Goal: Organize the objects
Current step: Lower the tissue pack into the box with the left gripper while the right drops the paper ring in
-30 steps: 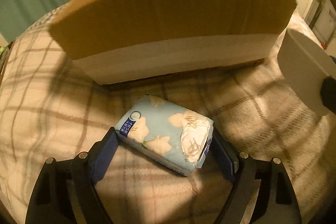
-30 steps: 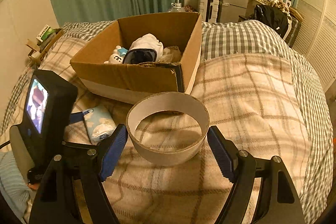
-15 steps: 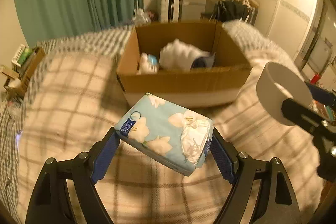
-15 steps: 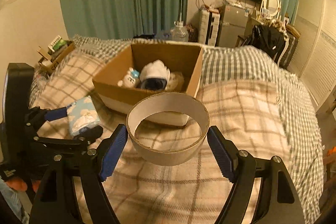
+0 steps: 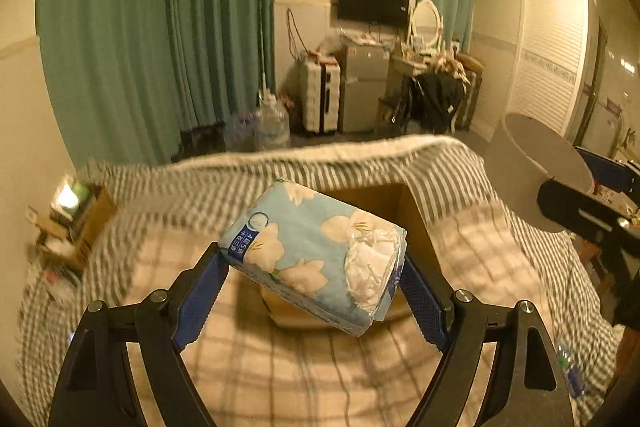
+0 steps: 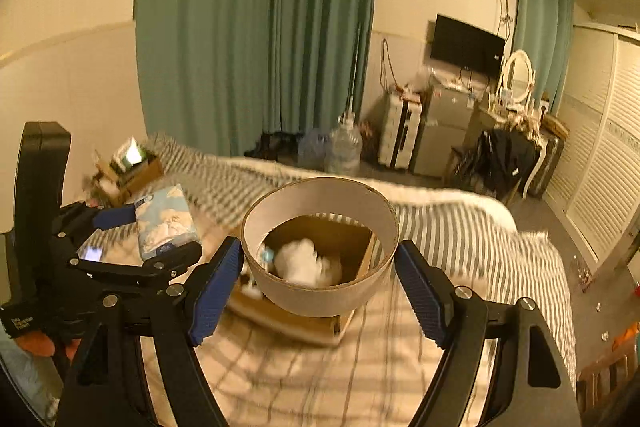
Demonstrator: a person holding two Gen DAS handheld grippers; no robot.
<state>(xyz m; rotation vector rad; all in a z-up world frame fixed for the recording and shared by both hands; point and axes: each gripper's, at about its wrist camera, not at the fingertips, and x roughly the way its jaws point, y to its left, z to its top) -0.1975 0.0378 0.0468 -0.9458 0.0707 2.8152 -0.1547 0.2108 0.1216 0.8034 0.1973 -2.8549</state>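
Note:
My left gripper (image 5: 314,267) is shut on a light blue flowered tissue pack (image 5: 316,251) and holds it high above the bed, over the near side of the open cardboard box (image 5: 404,207). My right gripper (image 6: 320,263) is shut on a wide cardboard ring (image 6: 320,243), also raised; through the ring I see the box (image 6: 320,323) with white soft items (image 6: 308,263) inside. The tissue pack (image 6: 166,219) and left gripper show at the left of the right wrist view. The ring (image 5: 536,163) shows at the right of the left wrist view.
The box stands on a plaid blanket on the bed (image 5: 280,367). A small crate of items (image 5: 72,215) sits at the bed's left edge. Beyond the bed are green curtains (image 5: 160,27), a water jug (image 6: 344,147), suitcases and a dresser.
Both grippers have risen well above the bed with their objects still held. The views tilted up, so the box now looks lower and smaller and the room is in view.

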